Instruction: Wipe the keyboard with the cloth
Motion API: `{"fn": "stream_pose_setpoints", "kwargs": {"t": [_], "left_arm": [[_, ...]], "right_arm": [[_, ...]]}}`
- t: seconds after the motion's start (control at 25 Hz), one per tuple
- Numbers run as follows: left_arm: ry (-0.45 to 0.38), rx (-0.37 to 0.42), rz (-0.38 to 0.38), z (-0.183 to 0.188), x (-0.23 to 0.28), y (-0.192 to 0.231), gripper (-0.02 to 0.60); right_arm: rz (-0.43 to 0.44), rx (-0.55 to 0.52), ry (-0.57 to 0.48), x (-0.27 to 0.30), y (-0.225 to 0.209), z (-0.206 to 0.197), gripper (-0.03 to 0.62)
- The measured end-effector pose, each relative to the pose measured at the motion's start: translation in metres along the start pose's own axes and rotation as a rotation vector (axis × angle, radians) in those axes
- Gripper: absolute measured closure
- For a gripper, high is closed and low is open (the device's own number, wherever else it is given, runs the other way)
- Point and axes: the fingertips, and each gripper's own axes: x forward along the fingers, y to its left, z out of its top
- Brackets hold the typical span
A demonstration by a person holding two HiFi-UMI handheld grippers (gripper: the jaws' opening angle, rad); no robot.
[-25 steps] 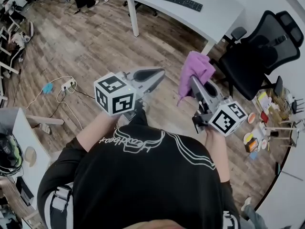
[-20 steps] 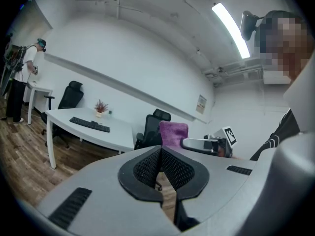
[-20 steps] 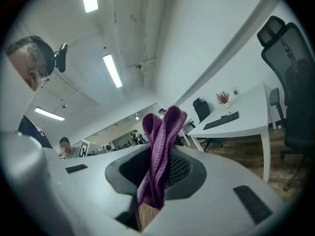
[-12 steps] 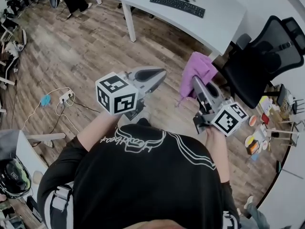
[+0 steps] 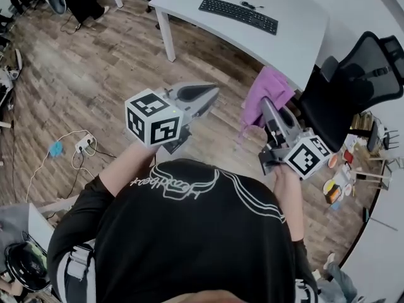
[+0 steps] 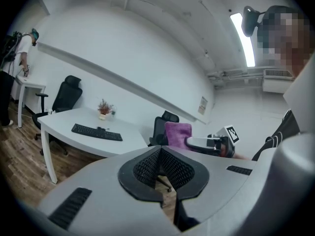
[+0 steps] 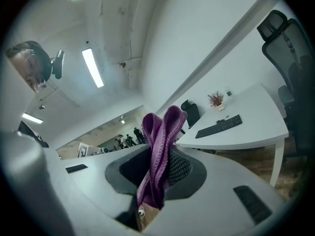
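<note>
A black keyboard (image 5: 238, 15) lies on a white desk (image 5: 284, 43) at the far side of the room; it also shows in the left gripper view as the keyboard (image 6: 96, 132) and in the right gripper view as the keyboard (image 7: 218, 126). My right gripper (image 5: 268, 108) is shut on a purple cloth (image 5: 266, 96), which hangs folded between its jaws as the cloth (image 7: 158, 154). My left gripper (image 5: 208, 96) is shut with nothing in it, held at chest height well short of the desk. Both grippers are above the wooden floor, away from the keyboard.
A black office chair (image 5: 353, 87) stands right of the desk, close to my right gripper. A small potted plant (image 6: 104, 108) sits on the desk behind the keyboard. Cables and a power strip (image 5: 82, 145) lie on the floor at left. Small items clutter the floor at right (image 5: 341, 182).
The desk and keyboard have shifted lower and closer in the head view as the person walks toward them. Both grippers keep their pose, the cloth still held.
</note>
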Motion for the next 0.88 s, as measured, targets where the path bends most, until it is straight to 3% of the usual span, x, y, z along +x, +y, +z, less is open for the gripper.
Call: {"fn": "stream_pose_setpoints", "kwargs": {"t": [0.48,0.88], "left_arm": [[-0.016,-0.030,-0.005,0.003,0.003,0.068,0.575],[-0.007,-0.035,0.039,0.018,0.050,0.125,0.575]], "right_arm": [[-0.048,-0.011,0.017,0.057,-0.024,0.002,0.534],[0.001,-0.004,0.041,0.114,-0.082,0.023,0.534]]}}
